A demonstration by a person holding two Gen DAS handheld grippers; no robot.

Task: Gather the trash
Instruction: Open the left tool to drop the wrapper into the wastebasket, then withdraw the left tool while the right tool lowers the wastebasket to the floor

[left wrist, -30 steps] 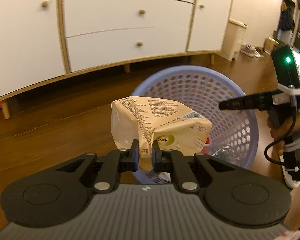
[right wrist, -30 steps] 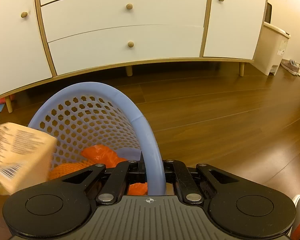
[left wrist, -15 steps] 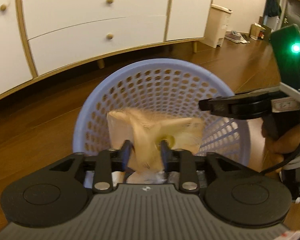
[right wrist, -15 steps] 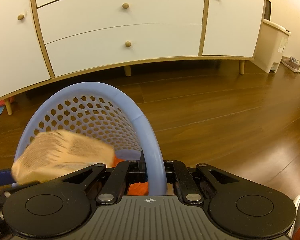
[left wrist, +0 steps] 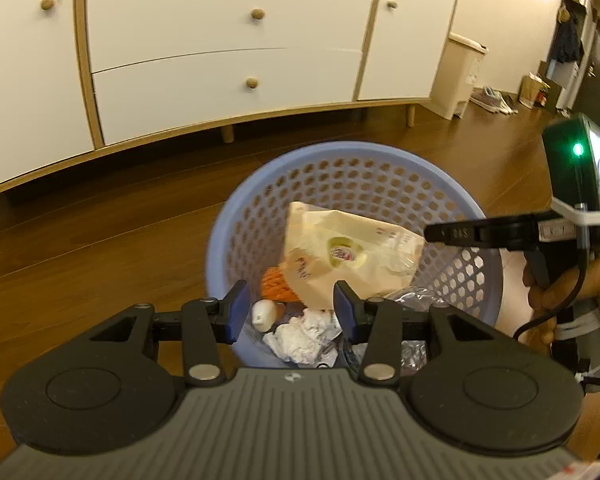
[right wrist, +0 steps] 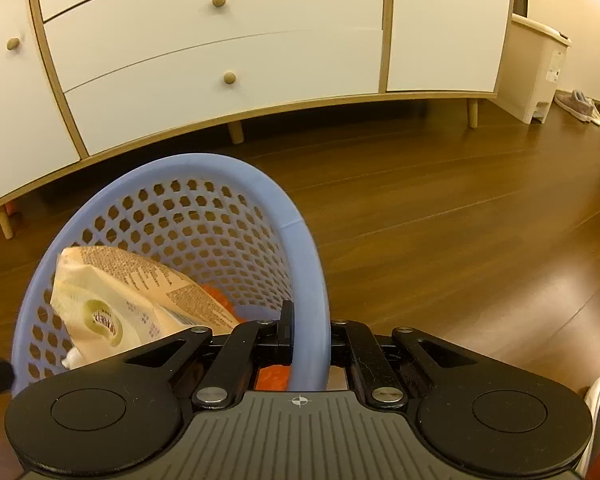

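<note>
1 white sideboard (left wrist: pixel 220 60) stands behind; 1 blue basket (left wrist: pixel 380 160) sits on the wood floor (right wrist: pixel 460 220), its rim pinched by my right claw (right wrist: pixel 306 340). 1 beige snack bag (left wrist: pixel 340 256) lies inside, free of my left claw (left wrist: pixel 288 312), which hangs wide above. In my judgement I should lift that claw straight up, clear of the rim. Beneath: 1 orange net (left wrist: pixel 274 284), 1 crumpled white paper (left wrist: pixel 300 332).

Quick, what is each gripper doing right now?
Left gripper: open, empty, above the basket.
Right gripper: shut on the basket's rim.
</note>
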